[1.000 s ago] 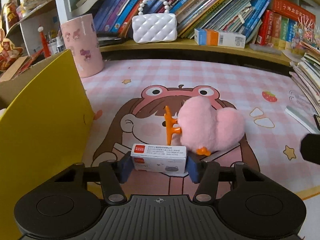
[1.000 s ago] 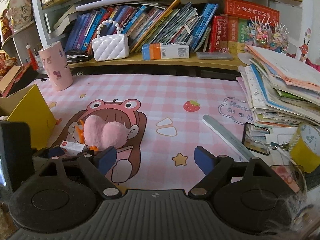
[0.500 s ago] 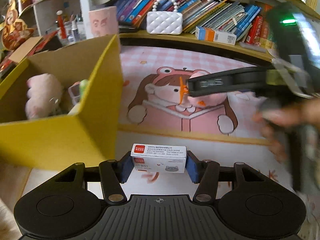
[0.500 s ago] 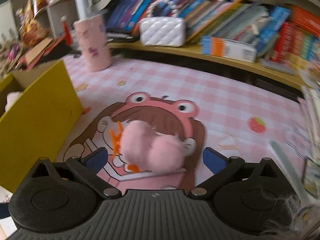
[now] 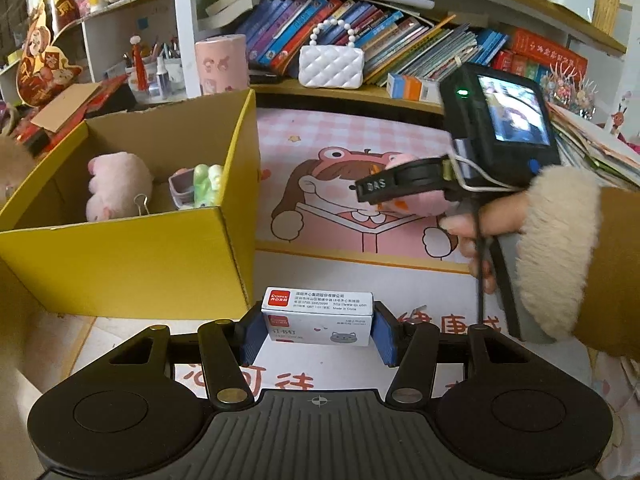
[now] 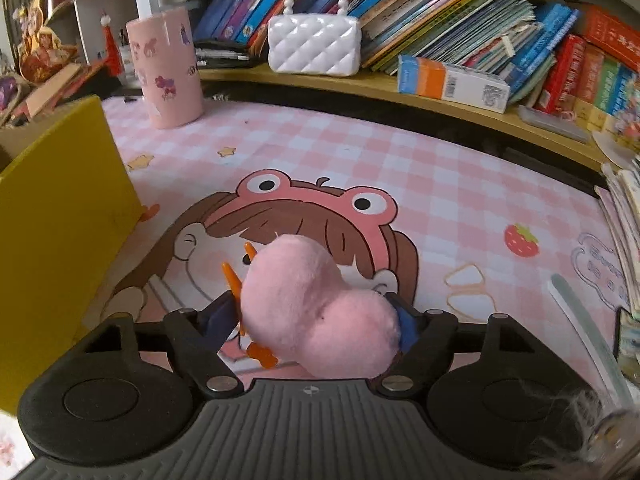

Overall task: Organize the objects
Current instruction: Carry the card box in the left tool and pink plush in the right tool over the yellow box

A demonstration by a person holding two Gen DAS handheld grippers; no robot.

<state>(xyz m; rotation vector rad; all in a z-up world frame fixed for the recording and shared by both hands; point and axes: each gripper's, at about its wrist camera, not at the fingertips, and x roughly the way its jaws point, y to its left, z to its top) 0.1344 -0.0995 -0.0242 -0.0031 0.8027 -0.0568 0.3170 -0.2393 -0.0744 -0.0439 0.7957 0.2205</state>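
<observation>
My left gripper (image 5: 318,334) is shut on a small white staples box (image 5: 318,314) with a red logo, held above the table's front edge, right of the yellow cardboard box (image 5: 132,264). A pink plush heart hair clip (image 6: 316,308) with an orange claw lies on the cartoon desk mat (image 6: 420,168). My right gripper (image 6: 312,320) straddles it; its jaws are closing, with the blue pads beside the plush and no visible squeeze. In the left wrist view the right gripper (image 5: 380,190) covers most of the clip (image 5: 428,202), with a hand and furry cuff behind it.
Inside the yellow box lie a pink plush toy (image 5: 116,184), a small purple cup with green pieces (image 5: 196,188) and a binder clip. A pink tumbler (image 6: 166,76), a white quilted purse (image 6: 314,46), shelved books, a paper stack at right and a pale ruler (image 6: 580,328) surround the mat.
My left gripper drew back and up with the staples box, bringing the yellow box's inside into view. My right gripper came down over the plush clip and its jaws narrowed around it.
</observation>
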